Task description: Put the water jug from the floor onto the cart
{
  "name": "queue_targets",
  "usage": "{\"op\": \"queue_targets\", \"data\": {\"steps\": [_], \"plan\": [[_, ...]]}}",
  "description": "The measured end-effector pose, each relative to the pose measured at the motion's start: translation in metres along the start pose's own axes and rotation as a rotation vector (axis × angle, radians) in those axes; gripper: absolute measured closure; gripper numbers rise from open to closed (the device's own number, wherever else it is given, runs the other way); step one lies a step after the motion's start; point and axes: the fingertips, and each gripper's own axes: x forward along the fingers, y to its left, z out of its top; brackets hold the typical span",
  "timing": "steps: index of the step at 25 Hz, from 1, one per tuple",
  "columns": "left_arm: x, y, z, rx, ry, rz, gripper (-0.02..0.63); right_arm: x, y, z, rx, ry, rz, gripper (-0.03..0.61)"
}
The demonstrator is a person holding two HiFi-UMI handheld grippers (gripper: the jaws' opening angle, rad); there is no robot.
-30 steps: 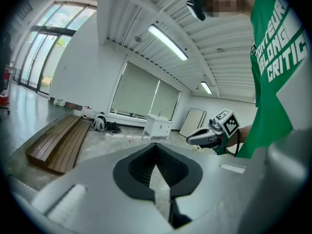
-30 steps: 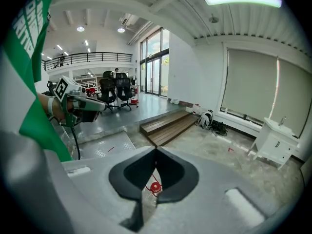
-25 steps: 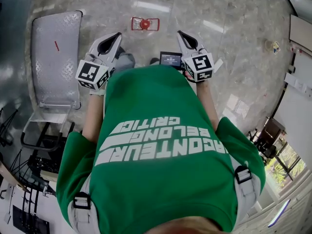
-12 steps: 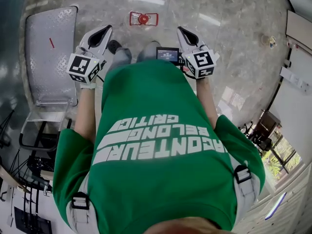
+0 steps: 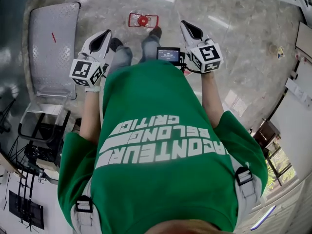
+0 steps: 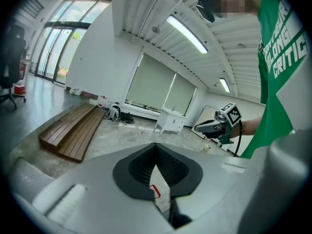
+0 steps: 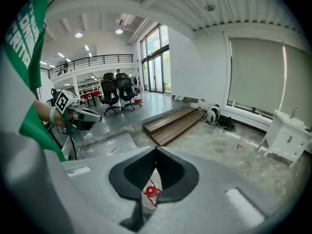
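polished stone floor [image 5: 234, 43] bears the water jug [image 5: 144, 20], cart [image 5: 53, 43] to its left, left gripper [image 5: 104, 37] and right gripper [image 5: 188, 29] near it, both closed and empty.

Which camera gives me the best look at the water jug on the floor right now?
Head view: the water jug shows whole from above, on open floor ahead of the person. The right gripper view catches only its red cap in the gap below the jaw tips; the left gripper view shows just a red edge.

Water jug [image 5: 144, 20] on floor [image 5: 239, 48], cart [image 5: 54, 62] to jug's left.
I have the left gripper [image 5: 104, 33] near-left of the jug, right gripper [image 5: 185, 25] near-right.
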Motion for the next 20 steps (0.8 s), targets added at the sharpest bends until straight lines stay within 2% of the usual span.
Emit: {"op": "queue_targets", "data": {"steps": [2,5,9,15,20], "plan": [[0.011,-0.006,0.002,-0.009,-0.001,0.015,0.600,0.006,-0.019,-0.009,0.007,0.009,0.020,0.586],[0.032,-0.011,-0.005,-0.022,0.015,0.023,0.600,0.020,-0.042,-0.031,-0.036,0.052,0.044,0.586],[0.054,0.000,-0.035,-0.034,0.056,0.035,0.600,0.049,-0.053,-0.069,-0.098,0.107,0.076,0.586],[0.096,0.019,-0.086,-0.059,0.112,0.034,0.600,0.097,-0.056,-0.125,-0.049,0.141,0.120,0.585],[0.131,0.034,-0.143,-0.086,0.155,0.029,0.600,0.148,-0.047,-0.179,-0.003,0.180,0.149,0.586]]}}
